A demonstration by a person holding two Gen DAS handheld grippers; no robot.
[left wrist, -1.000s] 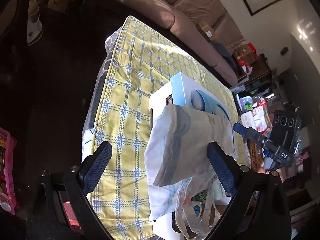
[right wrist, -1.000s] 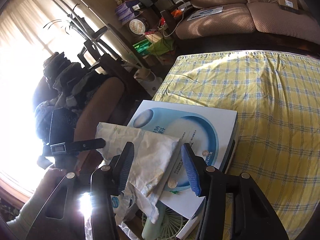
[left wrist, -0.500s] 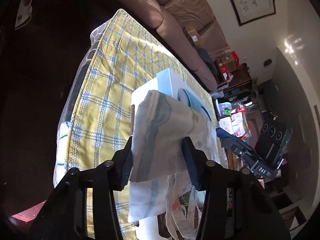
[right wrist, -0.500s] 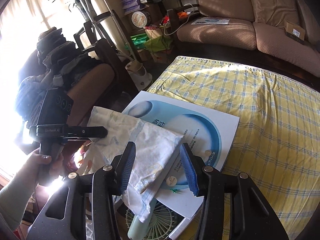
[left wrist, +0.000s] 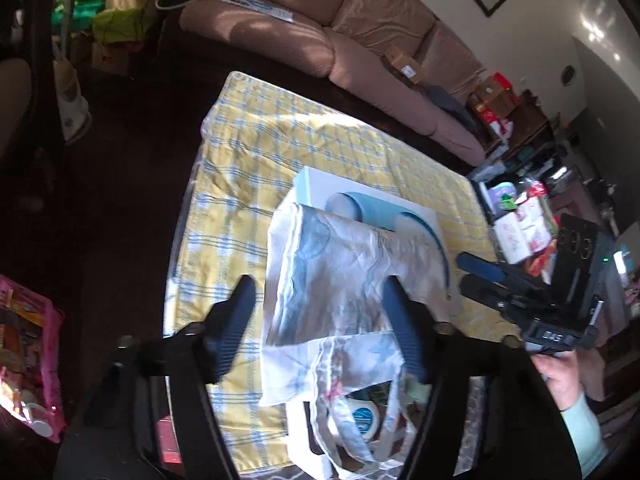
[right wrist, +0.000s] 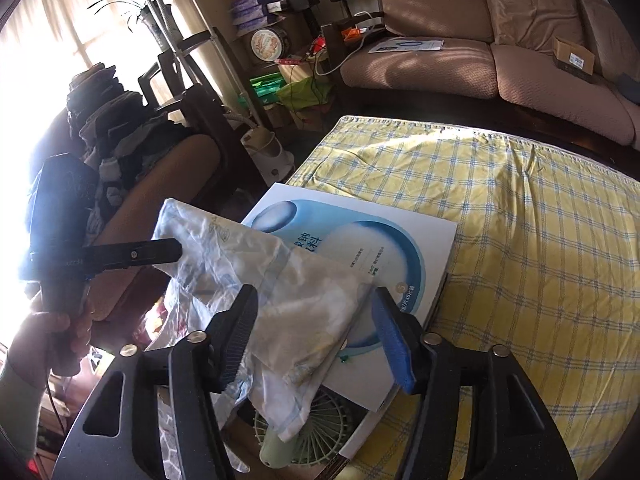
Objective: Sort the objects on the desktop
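- Living room: a brown sofa (left wrist: pixel 360 28) is seen behind a tabletop (left wrist: pixel 248 168) covered with a yellow-and-blue checked cloth; clutter lines the walls.
- Left wrist view: the left claw (left wrist: pixel 320 312) is seen with its jaws opening, the dark blue pads set apart on either side of a crumpled white-and-blue plastic bag (left wrist: pixel 344 276). No pad is seen pressing on the bag.
- The bag is draped over a white box with a blue circular print (left wrist: pixel 384 204), which lies on the checked cloth near the tabletop's near edge.
- At the right of this view the right claw (left wrist: pixel 476 276) is seen side-on, held by a hand (left wrist: pixel 564 376) in a pale green sleeve.
- Right wrist view: the right claw (right wrist: pixel 316 332) is shown with jaws opening, the bag (right wrist: pixel 304 312) lying between the pads; contact on the left pad cannot be told, and the right pad stands clear.
- The white box (right wrist: pixel 404 256) is seen under the bag; a pale green small fan (right wrist: pixel 316 432) shows below the box's near corner.
- The left claw (right wrist: pixel 168 250) reaches in from the left, its tip just at the bag's upper edge.
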